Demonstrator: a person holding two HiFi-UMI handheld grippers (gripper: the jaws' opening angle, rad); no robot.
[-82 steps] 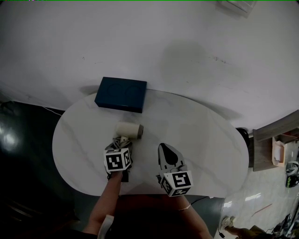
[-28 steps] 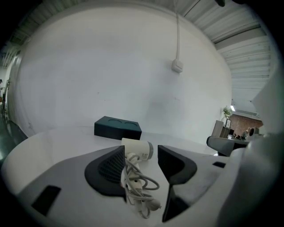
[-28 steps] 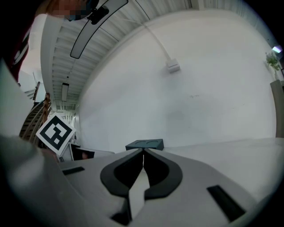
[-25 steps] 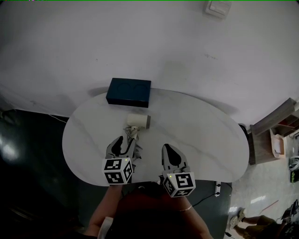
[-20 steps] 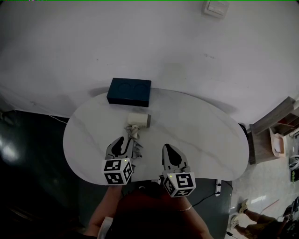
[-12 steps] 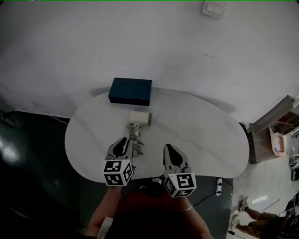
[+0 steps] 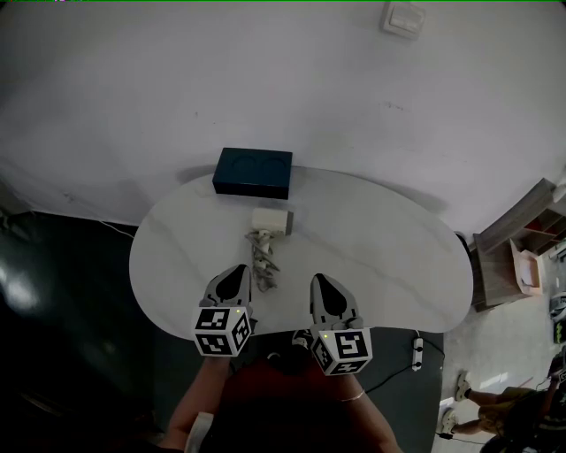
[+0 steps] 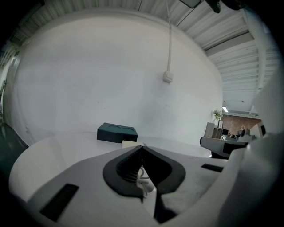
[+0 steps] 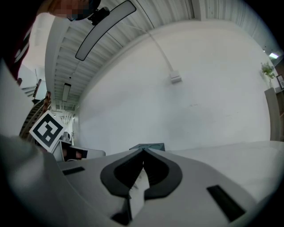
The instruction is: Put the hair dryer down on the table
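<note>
The cream hair dryer [image 7: 271, 219] lies on the white oval table [image 7: 380, 248], its pale cord [image 7: 263, 263] coiled on the near side. Nothing touches it. My left gripper [image 7: 239, 269] hovers at the table's near edge just short of the cord; its jaws have just been closing and now stand shut with nothing between them. In the left gripper view the tips [image 8: 142, 146] meet, with the dryer [image 8: 130, 144] beyond them. My right gripper [image 7: 316, 278] is beside it, shut and empty, its tips [image 9: 143, 150] pressed together.
A dark blue box [image 7: 253, 172] stands at the table's far edge against the white wall, behind the dryer. A wall switch [image 7: 402, 18] is high up. A power strip [image 7: 416, 347] lies on the floor at right, near a wooden shelf [image 7: 522, 257].
Both grippers have drawn back from the dryer toward the near table edge. The left jaws, open a second ago, have closed on nothing. The dryer and cord stay on the table.
</note>
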